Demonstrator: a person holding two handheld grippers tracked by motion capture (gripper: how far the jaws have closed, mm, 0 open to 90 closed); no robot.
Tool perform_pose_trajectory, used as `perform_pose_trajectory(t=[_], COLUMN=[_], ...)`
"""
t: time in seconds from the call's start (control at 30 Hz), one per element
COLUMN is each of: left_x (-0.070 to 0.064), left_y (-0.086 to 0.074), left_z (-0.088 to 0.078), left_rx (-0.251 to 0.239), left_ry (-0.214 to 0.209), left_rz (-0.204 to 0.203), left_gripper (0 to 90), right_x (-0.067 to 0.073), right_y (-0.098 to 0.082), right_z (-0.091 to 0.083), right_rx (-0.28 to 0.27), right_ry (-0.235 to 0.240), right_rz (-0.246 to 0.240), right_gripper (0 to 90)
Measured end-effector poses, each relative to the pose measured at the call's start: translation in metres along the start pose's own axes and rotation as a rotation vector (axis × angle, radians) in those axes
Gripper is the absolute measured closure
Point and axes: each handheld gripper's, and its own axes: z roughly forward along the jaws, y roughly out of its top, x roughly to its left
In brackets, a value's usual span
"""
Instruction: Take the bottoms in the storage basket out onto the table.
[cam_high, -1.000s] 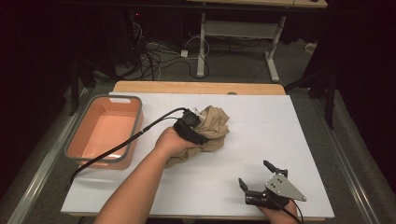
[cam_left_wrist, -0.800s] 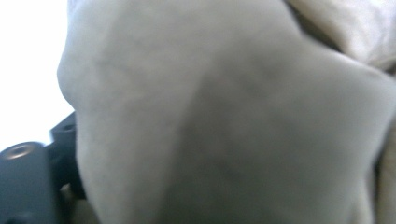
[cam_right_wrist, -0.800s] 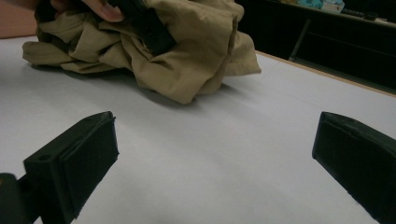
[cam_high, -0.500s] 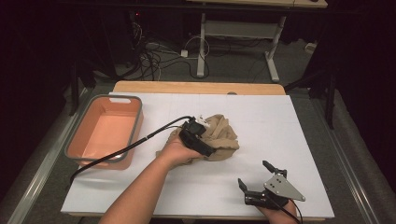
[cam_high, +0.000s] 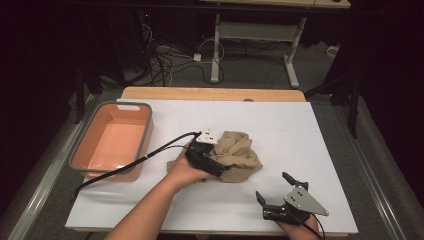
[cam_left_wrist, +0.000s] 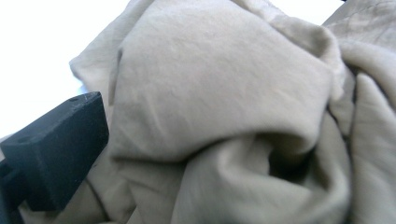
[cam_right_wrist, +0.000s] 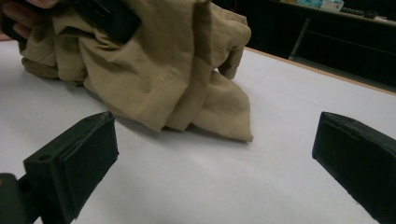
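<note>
Rightward since a second ago, the left gripper (cam_high: 216, 167) presses into the crumpled tan cloth (cam_high: 239, 152), grip unclear; the right gripper (cam_high: 275, 192), jaws wide, sits near-right on the worktop (cam_high: 310, 130).

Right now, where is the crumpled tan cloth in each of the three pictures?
High view: the crumpled tan cloth lies at the middle of the white table, right of the orange plastic bin.
Left gripper view: it spreads across nearly the whole picture, close up.
Right gripper view: upper left, beyond the open jaws.
Shared landmark: the white table, seen in all three.
</note>
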Motion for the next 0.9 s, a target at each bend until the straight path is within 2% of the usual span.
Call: perform_pose_trajectory(t=[0.03,0.07,0.2,0.27,0.33,0.37,0.43,0.57,0.6,0.7,0.83,0.9], left_x=[0.0,-0.003,-0.011,-0.016,-0.017,-0.019,-0.021,-0.021,-0.021,-0.019,-0.018,-0.02], left_y=[0.0,-0.004,-0.013,-0.019,-0.023,-0.031,-0.039,-0.056,-0.056,-0.071,-0.084,-0.088], left_z=[0.0,-0.007,-0.021,-0.029,-0.033,-0.04,-0.046,-0.057,-0.057,-0.066,-0.073,-0.075], left_rx=[0.0,-0.017,-0.045,-0.049,-0.055,-0.067,-0.074,-0.08,-0.08,-0.098,-0.116,-0.116], left_ry=[0.0,0.018,0.036,0.06,0.058,0.055,0.054,0.07,0.07,0.08,0.093,0.111], left_rz=[0.0,0.002,0.008,0.02,0.016,-0.001,-0.006,-0.009,-0.009,-0.032,-0.037,-0.027], left_gripper=[0.0,0.0,0.0,0.0,0.0,0.0,0.0,0.0,0.0,0.0,0.0,0.0], right_x=[0.0,0.0,0.0,0.001,0.001,0.002,0.002,0.004,0.004,0.006,0.007,0.007], right_y=[0.0,0.0,0.001,0.001,0.001,0.002,0.002,0.003,0.003,0.004,0.003,0.003], right_z=[0.0,0.0,0.0,0.001,0.001,0.001,0.001,0.002,0.002,0.003,0.004,0.004], right_rx=[-0.001,-0.002,-0.002,-0.003,-0.003,-0.004,-0.008,-0.01,-0.01,-0.006,-0.003,0.0], right_ry=[0.0,0.0,0.003,0.003,0.005,0.007,0.013,0.02,0.02,0.022,0.021,0.021], right_rz=[0.001,0.001,0.001,0.002,0.002,0.002,0.003,0.004,0.004,0.004,0.002,0.002], right_gripper=[0.9,0.9,0.9,0.9,0.9,0.9,0.9,0.9,0.9,0.9,0.9,0.9])
